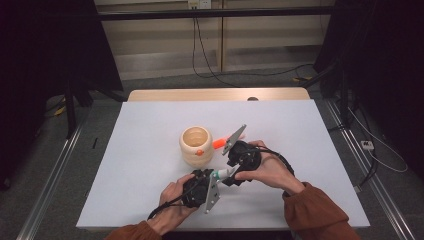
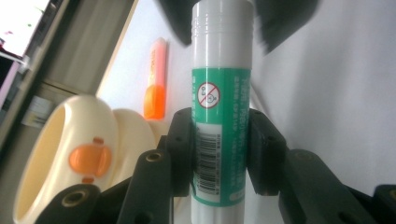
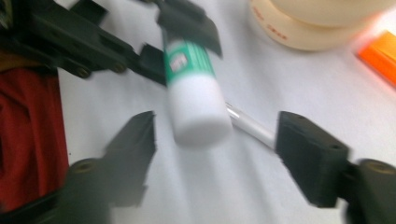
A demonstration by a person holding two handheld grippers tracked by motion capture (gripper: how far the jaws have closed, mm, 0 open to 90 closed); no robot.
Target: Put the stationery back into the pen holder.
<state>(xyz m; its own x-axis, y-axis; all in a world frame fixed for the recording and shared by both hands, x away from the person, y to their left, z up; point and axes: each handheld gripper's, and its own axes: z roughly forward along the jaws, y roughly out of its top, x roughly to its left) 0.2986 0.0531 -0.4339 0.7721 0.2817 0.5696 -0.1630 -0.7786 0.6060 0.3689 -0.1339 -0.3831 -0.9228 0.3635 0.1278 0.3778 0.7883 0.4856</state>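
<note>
On the white table (image 1: 150,150), the cream pot (image 1: 195,145) partly hides an orange marker (image 1: 220,143) behind it. The left claw (image 2: 219,149) pinches a green-and-white glue stick (image 2: 219,116) by its body (its bottom end cut off in the left gripper view). The right claw (image 3: 215,149) stands spread around its white cap, blurred, pads clear.

glue stick (image 1: 223,173) between both grippers | cup (image 1: 195,145) beside | table (image 1: 150,150)
</note>
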